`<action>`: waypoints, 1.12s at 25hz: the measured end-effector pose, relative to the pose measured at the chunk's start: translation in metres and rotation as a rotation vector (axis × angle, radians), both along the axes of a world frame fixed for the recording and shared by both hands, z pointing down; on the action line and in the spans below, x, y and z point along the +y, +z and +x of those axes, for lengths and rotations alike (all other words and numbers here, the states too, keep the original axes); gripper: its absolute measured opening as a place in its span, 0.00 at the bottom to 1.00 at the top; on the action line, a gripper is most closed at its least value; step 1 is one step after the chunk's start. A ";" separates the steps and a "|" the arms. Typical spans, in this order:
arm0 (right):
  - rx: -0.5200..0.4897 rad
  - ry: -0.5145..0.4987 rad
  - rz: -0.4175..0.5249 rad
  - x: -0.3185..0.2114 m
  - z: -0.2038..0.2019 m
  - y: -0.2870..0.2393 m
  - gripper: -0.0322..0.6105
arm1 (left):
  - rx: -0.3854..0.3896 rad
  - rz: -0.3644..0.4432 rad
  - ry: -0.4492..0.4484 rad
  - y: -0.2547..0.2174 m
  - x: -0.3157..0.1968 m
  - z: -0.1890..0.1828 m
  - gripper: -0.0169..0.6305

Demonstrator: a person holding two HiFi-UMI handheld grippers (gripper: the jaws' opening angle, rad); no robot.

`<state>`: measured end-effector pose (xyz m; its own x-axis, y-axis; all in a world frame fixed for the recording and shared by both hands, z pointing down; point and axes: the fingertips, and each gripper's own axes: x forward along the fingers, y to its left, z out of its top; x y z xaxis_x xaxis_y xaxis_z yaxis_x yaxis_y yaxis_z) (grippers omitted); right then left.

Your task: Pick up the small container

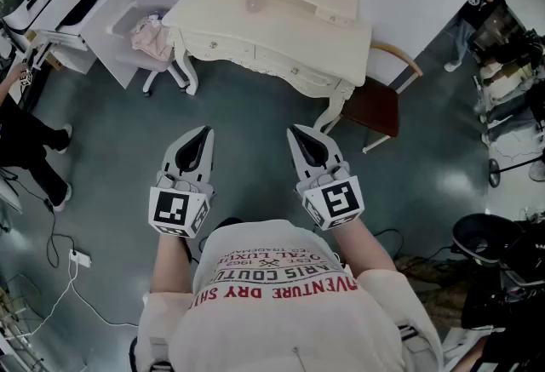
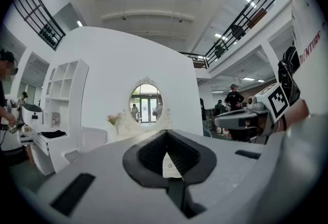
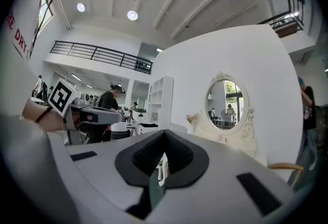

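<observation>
container (image 1: pixel 253 1) on dresser (image 1: pixel 272 28) | well ahead of l fingers (image 1: pixel 192 152), r fingers (image 1: pixel 312 151) | both closed, empty

1. The left claw (image 1: pixel 203 134) is held out ahead of the chest, its tip angled toward 1 o'clock. Its jaws are pressed together with nothing between them.
2. The right claw (image 1: pixel 295 133) is level beside it, tip angled toward 11 o'clock, jaws likewise closed and empty.
3. The two tips lean toward each other but stay apart.
4. The left marker cube (image 1: pixel 179 210) and right marker cube (image 1: pixel 334 202) face upward, just ahead of the bare left forearm (image 1: pixel 169 264) and right forearm (image 1: pixel 372 249).
</observation>
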<state>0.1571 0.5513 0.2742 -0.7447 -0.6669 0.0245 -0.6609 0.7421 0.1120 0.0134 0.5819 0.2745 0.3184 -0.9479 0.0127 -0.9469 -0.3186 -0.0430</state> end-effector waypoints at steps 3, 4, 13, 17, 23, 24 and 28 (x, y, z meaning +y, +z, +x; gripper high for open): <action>-0.006 0.002 0.000 0.000 0.002 0.001 0.05 | -0.002 0.002 0.000 -0.001 0.001 0.002 0.04; -0.007 0.004 -0.002 -0.001 0.002 0.001 0.05 | -0.002 0.003 -0.001 -0.001 0.000 0.002 0.04; -0.072 -0.013 -0.043 -0.006 0.004 -0.002 0.05 | 0.022 0.000 -0.006 -0.002 -0.007 0.003 0.04; -0.064 0.009 -0.048 -0.016 0.010 0.000 0.05 | 0.038 -0.009 -0.017 -0.002 -0.012 0.003 0.04; -0.096 0.019 -0.140 -0.032 0.012 0.028 0.05 | 0.046 -0.062 -0.039 0.023 -0.019 -0.005 0.04; -0.097 0.016 -0.147 -0.036 0.009 0.030 0.05 | 0.050 -0.064 -0.045 0.023 -0.023 -0.009 0.04; -0.072 0.020 -0.144 -0.065 -0.006 0.038 0.05 | 0.052 -0.064 -0.049 0.026 -0.049 -0.026 0.04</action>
